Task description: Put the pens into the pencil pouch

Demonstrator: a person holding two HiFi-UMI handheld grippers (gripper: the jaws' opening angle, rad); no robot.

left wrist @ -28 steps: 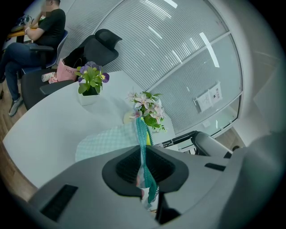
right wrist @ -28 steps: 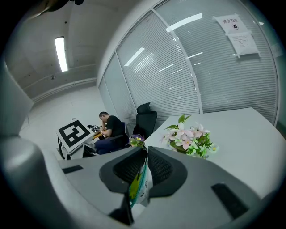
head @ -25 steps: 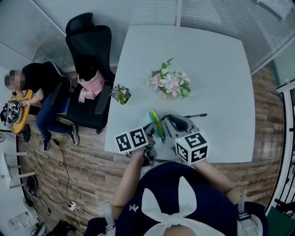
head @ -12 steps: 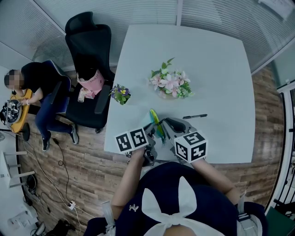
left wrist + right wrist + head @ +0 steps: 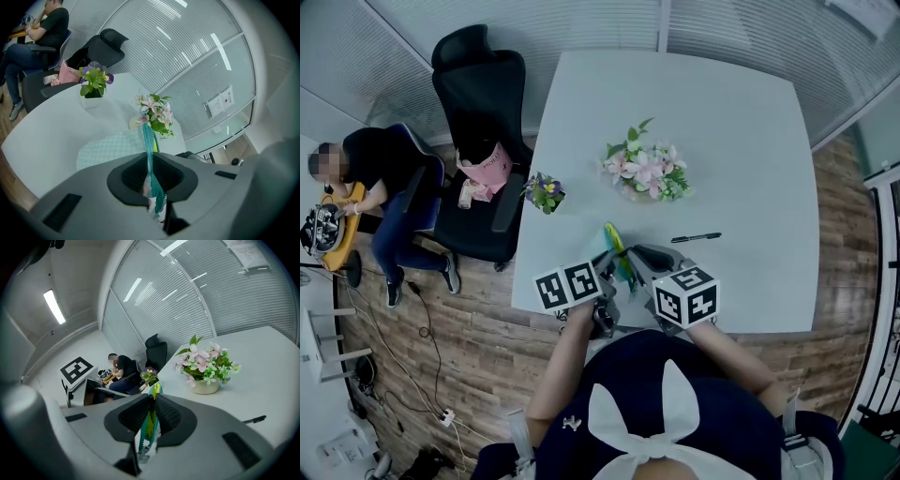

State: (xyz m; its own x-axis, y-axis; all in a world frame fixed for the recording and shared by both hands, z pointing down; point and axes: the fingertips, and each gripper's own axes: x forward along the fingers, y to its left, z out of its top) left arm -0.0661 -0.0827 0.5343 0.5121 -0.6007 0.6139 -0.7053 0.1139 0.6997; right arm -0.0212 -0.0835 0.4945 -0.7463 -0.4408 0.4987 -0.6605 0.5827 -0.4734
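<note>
Head view: noted left gripper [image 5: 609,267] and right gripper [image 5: 636,258] side by side at the near table [image 5: 750,141] edge. Pouch [image 5: 615,240] held on edge between them. Pen [image 5: 696,237] on the table, right of the right fingers and apart from them.

Left gripper view: clamped on the pouch's teal zipper edge. Checked body [image 5: 112,147] spreading ahead and left of the fingers.

Right gripper view: pinched shut on the same zipper edge [image 5: 152,392], strip hanging below the pads. Pen [image 5: 255,419] low right of the fingers.

The right gripper [image 5: 633,255] has sunk slightly toward the table [image 5: 741,131].
</note>
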